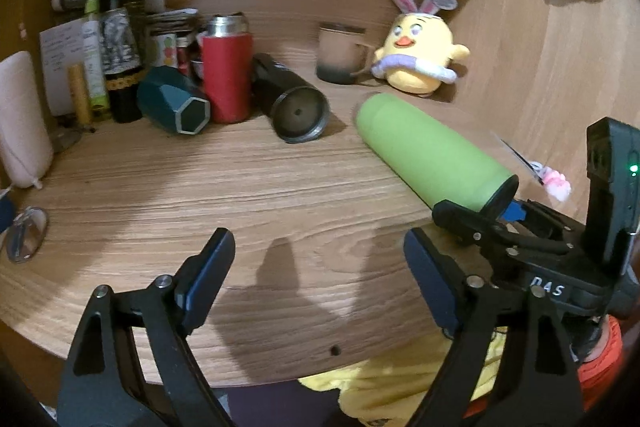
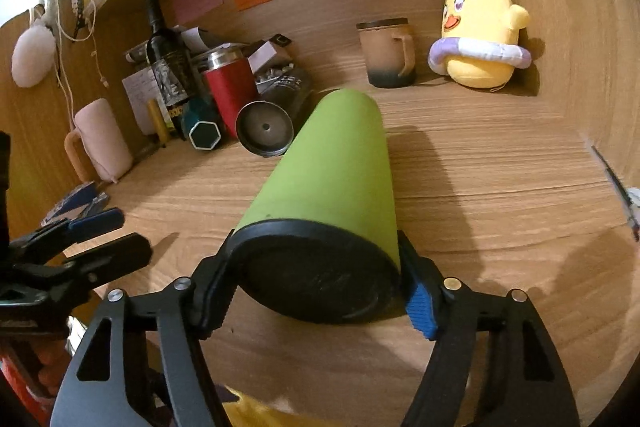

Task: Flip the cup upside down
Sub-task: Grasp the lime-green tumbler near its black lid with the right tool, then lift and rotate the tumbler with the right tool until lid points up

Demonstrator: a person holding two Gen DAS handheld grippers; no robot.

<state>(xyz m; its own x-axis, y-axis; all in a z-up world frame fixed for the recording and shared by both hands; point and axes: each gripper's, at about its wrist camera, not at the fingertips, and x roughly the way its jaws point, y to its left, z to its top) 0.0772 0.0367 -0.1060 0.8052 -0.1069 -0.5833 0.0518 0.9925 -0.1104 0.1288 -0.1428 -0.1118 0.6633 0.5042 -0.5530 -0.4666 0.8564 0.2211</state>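
Note:
The green cup [image 2: 336,163] with a black lid end lies tilted on its side, lid end toward the right wrist camera. My right gripper [image 2: 316,279] is shut on the cup at its lid end, one pad on each side. In the left wrist view the green cup [image 1: 424,155] stretches from the right gripper [image 1: 496,211] toward the back of the wooden desk [image 1: 200,195]. My left gripper [image 1: 320,263] is open and empty above the desk's front, left of the cup. It also shows in the right wrist view [image 2: 100,235] at the far left.
At the back left stand a red tumbler [image 1: 226,75], a wine bottle [image 1: 124,27], a teal hexagonal cup [image 1: 176,101] and a black tumbler [image 1: 292,103], both on their sides. A brown mug [image 1: 340,53] and a yellow plush chick [image 1: 420,55] sit at the back right by the side wall.

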